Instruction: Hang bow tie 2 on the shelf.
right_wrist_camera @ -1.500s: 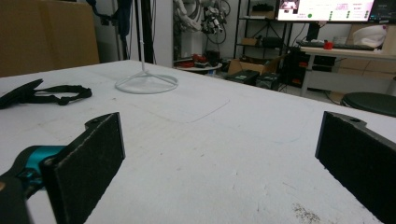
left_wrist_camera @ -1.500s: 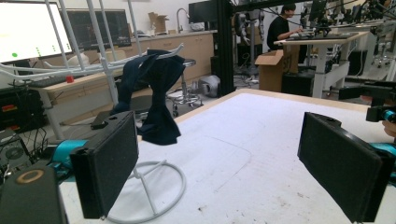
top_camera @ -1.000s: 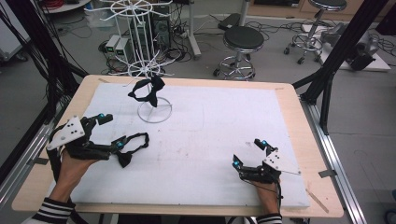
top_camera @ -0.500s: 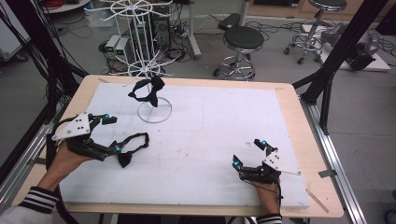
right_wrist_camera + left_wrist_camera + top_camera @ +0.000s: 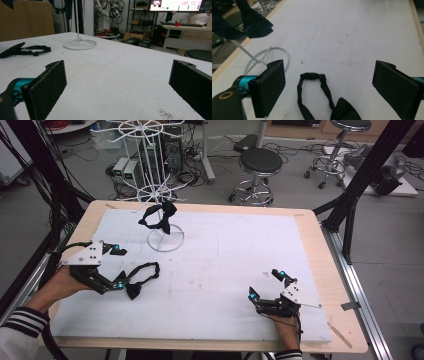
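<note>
Left gripper [image 5: 119, 268]: released, jaws straddling the bow tie [image 5: 322, 100] lying flat.
Strap loop: runs away, probably slightly rightward.
Right gripper [image 5: 266, 285]: released, far.

Even, soft overhead light fills all three views, with faint shadows on the white mat [image 5: 225, 255]. The high view is slightly soft and grainy (straight table edges bow a little toward the frame corners). In both gripper views the near black pads [image 5: 270, 87] blur; the right gripper view's upper-right monitor [image 5: 175, 5] glares bright.
</note>
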Action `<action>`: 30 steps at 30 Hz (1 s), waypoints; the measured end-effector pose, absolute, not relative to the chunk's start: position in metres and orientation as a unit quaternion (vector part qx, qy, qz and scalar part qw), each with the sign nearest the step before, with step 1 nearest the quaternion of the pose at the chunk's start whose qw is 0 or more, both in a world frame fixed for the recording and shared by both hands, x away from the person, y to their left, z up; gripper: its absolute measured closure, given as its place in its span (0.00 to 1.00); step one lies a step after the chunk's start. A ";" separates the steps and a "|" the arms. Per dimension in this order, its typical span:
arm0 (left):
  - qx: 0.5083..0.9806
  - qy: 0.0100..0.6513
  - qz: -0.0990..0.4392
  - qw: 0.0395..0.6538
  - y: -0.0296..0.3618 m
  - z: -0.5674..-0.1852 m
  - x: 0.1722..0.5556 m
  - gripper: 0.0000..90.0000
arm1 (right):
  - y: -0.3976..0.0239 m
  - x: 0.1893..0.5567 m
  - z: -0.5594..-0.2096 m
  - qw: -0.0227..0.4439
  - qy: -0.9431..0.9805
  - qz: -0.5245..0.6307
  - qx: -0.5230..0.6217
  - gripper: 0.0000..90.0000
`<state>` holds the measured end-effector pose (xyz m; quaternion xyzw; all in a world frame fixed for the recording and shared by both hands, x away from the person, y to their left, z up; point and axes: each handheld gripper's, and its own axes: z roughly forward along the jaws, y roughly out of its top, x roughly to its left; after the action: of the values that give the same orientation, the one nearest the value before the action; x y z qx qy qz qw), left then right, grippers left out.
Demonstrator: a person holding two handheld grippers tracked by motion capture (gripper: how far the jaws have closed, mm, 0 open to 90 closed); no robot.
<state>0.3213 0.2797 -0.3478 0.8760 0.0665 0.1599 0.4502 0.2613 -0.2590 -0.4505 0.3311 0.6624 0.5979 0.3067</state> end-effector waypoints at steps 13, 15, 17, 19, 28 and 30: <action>0.917 0.028 0.129 0.376 0.275 -0.359 0.330 0.13 | -0.260 0.262 -0.451 0.306 0.662 0.601 0.327 0.01; 0.921 0.024 0.123 0.369 0.275 -0.360 0.333 0.13 | -0.260 0.261 -0.451 0.305 0.661 0.601 0.329 0.01; 0.925 0.022 0.116 0.362 0.275 -0.362 0.335 0.13 | -0.260 0.262 -0.451 0.310 0.660 0.602 0.325 0.01; 0.930 0.015 0.104 0.353 0.275 -0.363 0.337 0.13 | -0.260 0.261 -0.451 0.310 0.658 0.603 0.326 0.01; 0.951 -0.002 0.081 0.299 0.269 -0.379 0.345 0.13 | -0.260 0.261 -0.451 0.310 0.659 0.603 0.326 0.01; 0.954 -0.002 0.074 0.292 0.268 -0.383 0.347 0.13 | -0.260 0.261 -0.451 0.311 0.659 0.603 0.325 0.01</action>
<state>0.3470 0.2678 -0.3826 0.9535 -0.0019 0.0743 0.2920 0.2613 -0.2602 -0.4510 0.3251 0.6593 0.6025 0.3107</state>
